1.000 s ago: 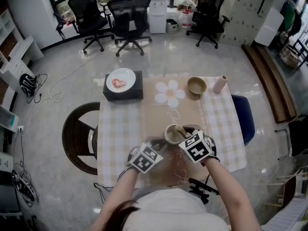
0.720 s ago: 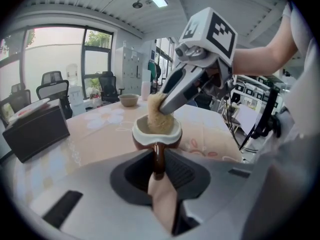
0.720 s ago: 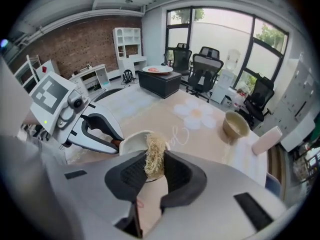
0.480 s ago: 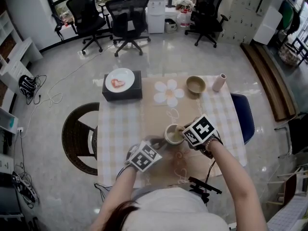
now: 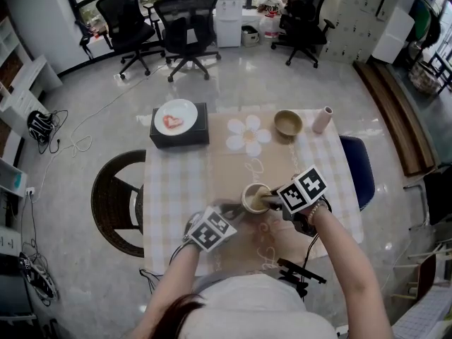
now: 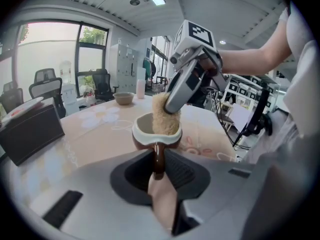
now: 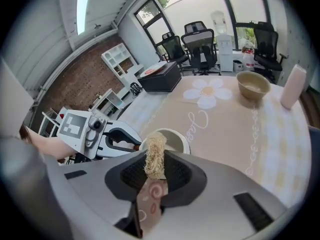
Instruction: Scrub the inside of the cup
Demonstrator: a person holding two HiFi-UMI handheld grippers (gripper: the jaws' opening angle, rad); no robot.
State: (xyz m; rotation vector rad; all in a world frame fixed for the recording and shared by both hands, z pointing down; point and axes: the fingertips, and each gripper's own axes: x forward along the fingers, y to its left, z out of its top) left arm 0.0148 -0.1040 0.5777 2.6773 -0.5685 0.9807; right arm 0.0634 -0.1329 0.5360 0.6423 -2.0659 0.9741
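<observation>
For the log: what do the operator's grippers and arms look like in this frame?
The left gripper and the right gripper both have light grey bodies with black pads round the jaws. Each carries a white cube printed with black square markers. The person wears a white short-sleeved top, and the forearms are bare.

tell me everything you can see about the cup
The cup looks like glazed ceramic, with a cream rim and inside and a dark brown lower body and handle. It is upright, on or just above the tan runner, on the person's side of the table. The left gripper is shut on its handle. A pale fibrous scrubber, held by the right gripper, reaches down into its mouth. Whether it holds liquid cannot be told.
</observation>
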